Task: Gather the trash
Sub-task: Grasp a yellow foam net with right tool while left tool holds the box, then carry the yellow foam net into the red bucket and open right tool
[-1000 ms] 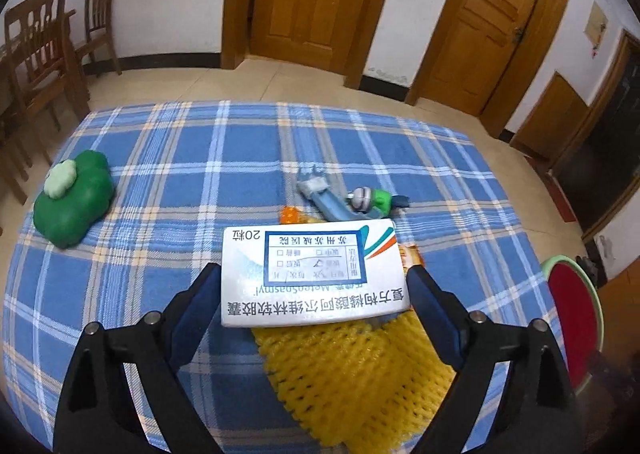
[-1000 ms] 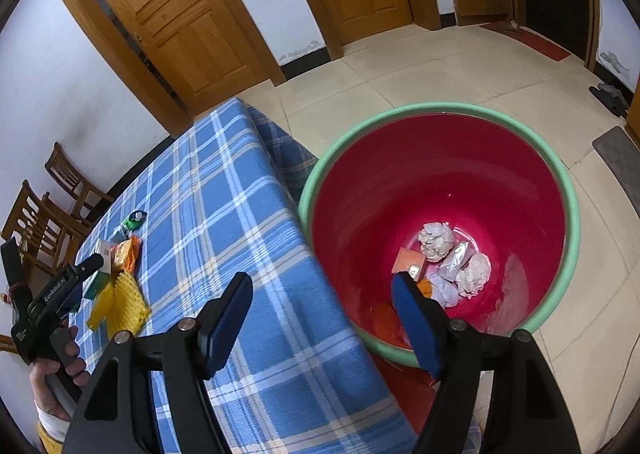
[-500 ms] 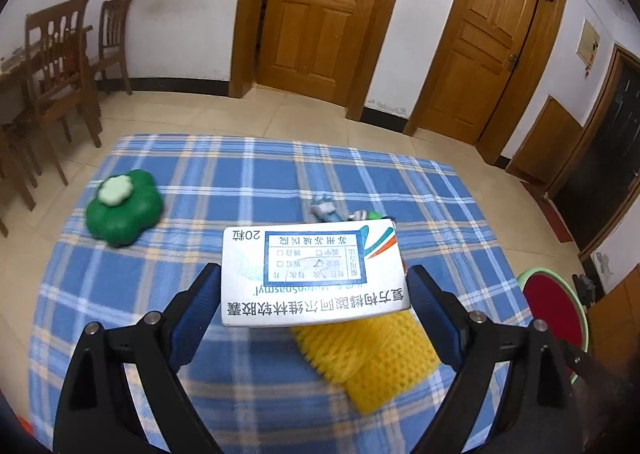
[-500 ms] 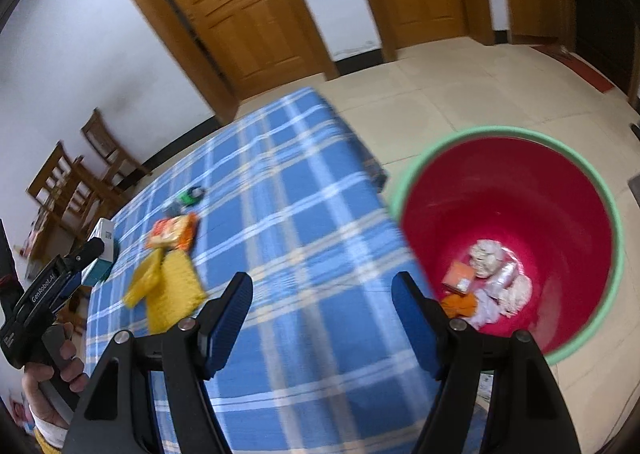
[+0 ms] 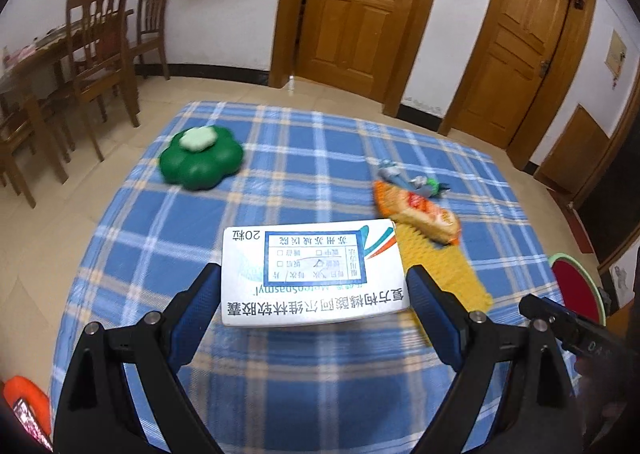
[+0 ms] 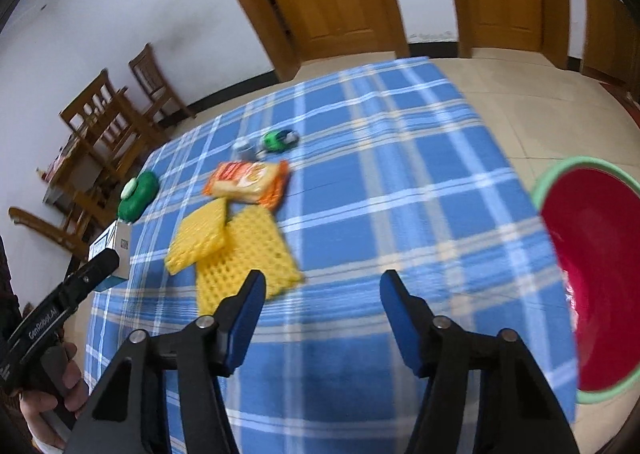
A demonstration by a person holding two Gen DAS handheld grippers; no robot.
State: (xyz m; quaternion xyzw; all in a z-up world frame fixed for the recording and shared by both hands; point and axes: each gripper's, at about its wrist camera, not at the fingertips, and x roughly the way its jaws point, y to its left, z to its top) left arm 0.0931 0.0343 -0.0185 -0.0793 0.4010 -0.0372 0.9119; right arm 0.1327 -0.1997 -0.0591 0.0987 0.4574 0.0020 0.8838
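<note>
— Carrying the medicine box (image 5: 314, 274) clamped across the left gripper (image 5: 314, 290), where do you go?
— To the red bin (image 6: 592, 274) off the tabletop's right edge. Your empty right gripper (image 6: 322, 286) is closing; aim it at the yellow foam netting (image 6: 244, 250).

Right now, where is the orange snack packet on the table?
The orange snack packet lies on the blue checked tablecloth, left of centre in the right wrist view. It lies just beyond the yellow foam nets and before the small green toy.
</note>
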